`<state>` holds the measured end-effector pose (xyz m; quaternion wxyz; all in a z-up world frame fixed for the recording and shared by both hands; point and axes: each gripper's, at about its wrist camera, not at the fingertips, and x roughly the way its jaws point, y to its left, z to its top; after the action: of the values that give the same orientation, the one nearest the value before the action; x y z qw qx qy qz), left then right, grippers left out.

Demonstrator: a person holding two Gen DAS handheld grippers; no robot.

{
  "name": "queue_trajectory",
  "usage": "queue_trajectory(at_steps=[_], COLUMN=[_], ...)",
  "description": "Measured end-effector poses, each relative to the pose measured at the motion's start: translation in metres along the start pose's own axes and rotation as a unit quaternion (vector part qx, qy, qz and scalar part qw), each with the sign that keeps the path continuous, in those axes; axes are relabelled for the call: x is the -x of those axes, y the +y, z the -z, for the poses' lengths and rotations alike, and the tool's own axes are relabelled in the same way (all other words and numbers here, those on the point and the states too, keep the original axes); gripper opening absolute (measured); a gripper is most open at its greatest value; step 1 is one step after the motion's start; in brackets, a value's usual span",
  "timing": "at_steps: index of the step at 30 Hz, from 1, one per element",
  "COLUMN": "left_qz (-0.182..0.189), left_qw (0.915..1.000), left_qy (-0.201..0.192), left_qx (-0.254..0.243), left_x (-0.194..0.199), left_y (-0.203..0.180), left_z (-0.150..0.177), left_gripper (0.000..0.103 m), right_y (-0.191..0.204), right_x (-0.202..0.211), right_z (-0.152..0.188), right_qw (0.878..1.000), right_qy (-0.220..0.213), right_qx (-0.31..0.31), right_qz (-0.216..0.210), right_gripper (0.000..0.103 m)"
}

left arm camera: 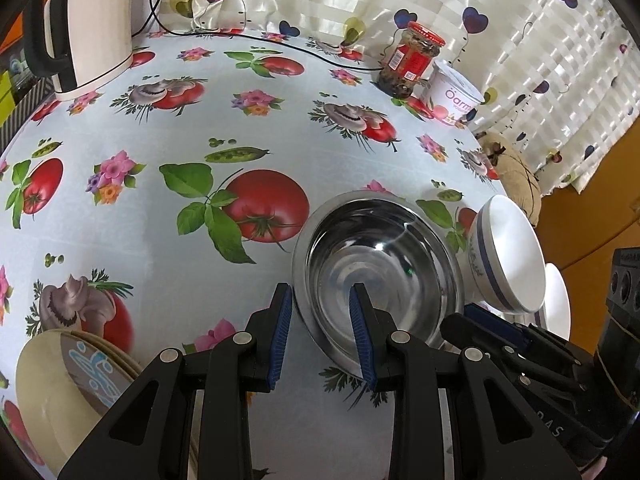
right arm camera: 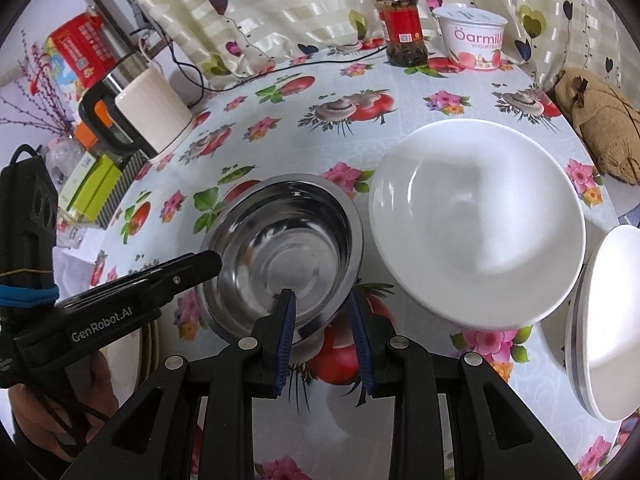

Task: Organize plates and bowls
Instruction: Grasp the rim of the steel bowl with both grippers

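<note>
A steel bowl (left arm camera: 380, 264) (right arm camera: 280, 248) stands on the flowered tablecloth. My left gripper (left arm camera: 322, 296) is open, its fingers straddling the bowl's near-left rim without clamping it. My right gripper (right arm camera: 323, 300) is open, its fingers straddling the bowl's near-right rim; it also shows in the left wrist view (left arm camera: 492, 320). A white bowl with a blue stripe (left arm camera: 508, 252) (right arm camera: 476, 220) stands right of the steel bowl. Another white dish (right arm camera: 604, 328) sits at the far right. Beige plates with a blue pattern (left arm camera: 68, 384) are stacked at the near left.
A white kettle (left arm camera: 92, 28) (right arm camera: 148, 108) stands at the back left with its black cord. A red-lidded jar (left arm camera: 408, 60) (right arm camera: 402, 24) and a yogurt tub (left arm camera: 452, 92) (right arm camera: 474, 36) stand at the back by the curtain. A burlap bundle (right arm camera: 600, 120) lies at the right edge.
</note>
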<state>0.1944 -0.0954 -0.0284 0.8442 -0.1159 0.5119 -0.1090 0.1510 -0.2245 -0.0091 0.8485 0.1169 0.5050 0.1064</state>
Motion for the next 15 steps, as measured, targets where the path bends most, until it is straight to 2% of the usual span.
queue_trajectory(at_steps=[8,15], left_qz=[0.001,0.009], left_qw=[0.9999,0.9994], left_qy=[0.004,0.016], left_qx=[-0.01,-0.029], left_x=[0.006,0.015], left_y=[-0.003,-0.011], left_z=[0.01,0.031], left_gripper=[0.031,0.031], right_y=[-0.002,-0.002], right_x=[0.0,0.014], right_z=[0.003,0.023], right_qw=[1.0,1.0], right_qy=[0.001,0.007], right_qx=[0.003,0.007], right_qz=[0.001,0.004], right_gripper=[0.027,0.027])
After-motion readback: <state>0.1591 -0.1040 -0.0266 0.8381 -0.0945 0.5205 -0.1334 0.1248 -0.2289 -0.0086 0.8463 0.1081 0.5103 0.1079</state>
